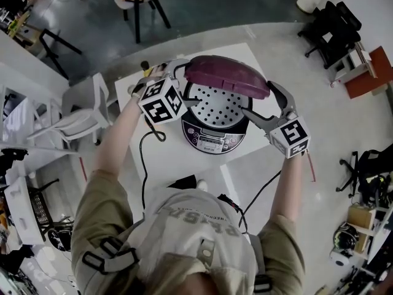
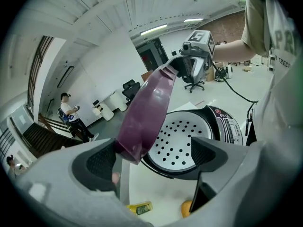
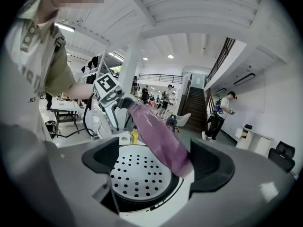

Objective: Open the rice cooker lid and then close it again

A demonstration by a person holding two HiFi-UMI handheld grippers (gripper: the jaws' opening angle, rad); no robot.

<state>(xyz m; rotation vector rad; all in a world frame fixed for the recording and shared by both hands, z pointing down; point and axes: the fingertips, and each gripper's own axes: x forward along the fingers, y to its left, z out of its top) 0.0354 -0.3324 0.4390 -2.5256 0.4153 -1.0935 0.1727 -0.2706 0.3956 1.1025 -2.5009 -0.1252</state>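
The rice cooker (image 1: 212, 139) stands on the white table (image 1: 169, 165). Its purple lid (image 1: 227, 75) is raised and tilted over the perforated inner plate (image 1: 218, 108). My left gripper (image 1: 181, 82) reaches the lid's left end, my right gripper (image 1: 264, 106) its right end. In the left gripper view the lid (image 2: 144, 112) ends beside one finger (image 2: 102, 162), well apart from the other, and the left gripper (image 2: 158, 155) is open. In the right gripper view the lid (image 3: 161, 136) ends close to one finger (image 3: 208, 164), and the right gripper (image 3: 154, 162) also stands wide open.
A black cable (image 1: 144, 152) loops over the table's left part. A yellow bottle (image 2: 138, 207) and an orange thing (image 2: 186, 207) lie on the table beside the cooker. White chairs (image 1: 73, 121) stand to the left, a stool (image 1: 141, 5) behind. People stand far off.
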